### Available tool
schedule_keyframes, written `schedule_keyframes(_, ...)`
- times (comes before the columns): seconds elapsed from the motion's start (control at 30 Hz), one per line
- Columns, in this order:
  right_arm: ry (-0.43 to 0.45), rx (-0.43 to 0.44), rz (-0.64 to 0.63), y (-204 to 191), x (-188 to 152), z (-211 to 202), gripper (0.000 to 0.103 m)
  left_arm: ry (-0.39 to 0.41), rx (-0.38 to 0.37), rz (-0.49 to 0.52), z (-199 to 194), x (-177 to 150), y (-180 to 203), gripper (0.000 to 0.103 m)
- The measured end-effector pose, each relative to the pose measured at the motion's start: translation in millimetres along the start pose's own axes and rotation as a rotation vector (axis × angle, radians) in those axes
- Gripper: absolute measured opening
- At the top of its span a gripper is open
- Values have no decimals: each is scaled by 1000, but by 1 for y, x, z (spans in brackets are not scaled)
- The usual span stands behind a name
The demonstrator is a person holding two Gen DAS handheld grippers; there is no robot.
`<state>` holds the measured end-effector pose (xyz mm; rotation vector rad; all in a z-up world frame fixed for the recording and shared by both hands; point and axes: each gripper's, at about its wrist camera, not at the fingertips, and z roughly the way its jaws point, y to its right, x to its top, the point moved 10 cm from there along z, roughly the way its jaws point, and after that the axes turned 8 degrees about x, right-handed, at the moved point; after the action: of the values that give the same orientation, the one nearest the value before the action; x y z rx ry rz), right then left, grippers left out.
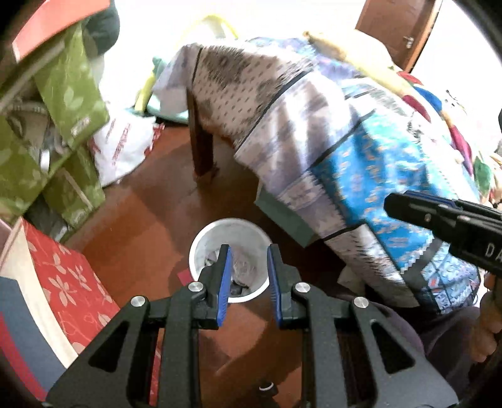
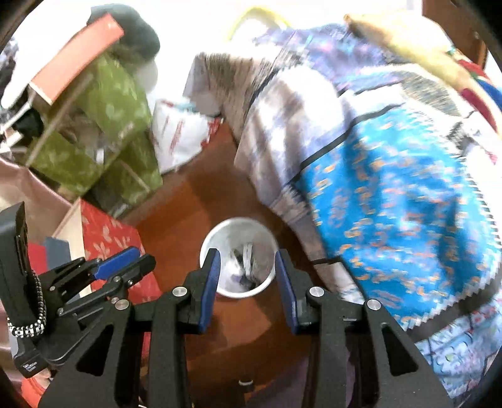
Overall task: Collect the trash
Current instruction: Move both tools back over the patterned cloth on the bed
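While both tongs, left (image 1: 249,251) and right (image 2: 246,255), hang parted and empty above the white bin (image 1: 200,248), a drop looks finished. Next, seek more trash.

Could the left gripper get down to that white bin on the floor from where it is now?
Probably yes. The left gripper hangs over the white bin, jaws open and empty, with only bare wooden floor around it. The patterned blanket hangs off to the side, not across the opening.

Reddish-brown wood floor (image 1: 147,219), a patterned blue-and-grey bedspread (image 1: 313,125) draped over the bed at 2 o'clock, a brown door (image 1: 395,28) at 1, glaring light behind.
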<state>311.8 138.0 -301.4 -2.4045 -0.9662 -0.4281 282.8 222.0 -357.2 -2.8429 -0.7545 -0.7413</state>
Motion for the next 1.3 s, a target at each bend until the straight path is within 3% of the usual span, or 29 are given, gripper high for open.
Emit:
schedule_keyframes(0.37, 239, -67, 76, 55, 17, -107, 33, 129, -106, 78, -64, 49, 94, 22)
schedule_keyframes(0.73, 392, -212, 184, 157, 13, -196, 33, 203, -206, 202, -77, 102, 223, 28)
schedule_keyframes(0.8, 407, -241, 200, 177, 10, -208, 33, 203, -222, 218, -74, 107, 243, 36)
schedule_keyframes(0.87, 421, -273, 212, 195, 8, -218, 33, 195, -225, 225, -66, 112, 262, 52)
schedule_keyframes(1.03, 425, -348, 241, 241, 3, -238, 35, 149, -252, 226, -41, 124, 300, 52)
schedule_keyframes(1.1, 422, -362, 252, 258, 3, -244, 42, 128, -268, 213, -29, 130, 311, 52)
schedule_keyframes(1.3, 446, -398, 289, 301, 5, -256, 43, 55, -305, 208, 10, 148, 339, 52)
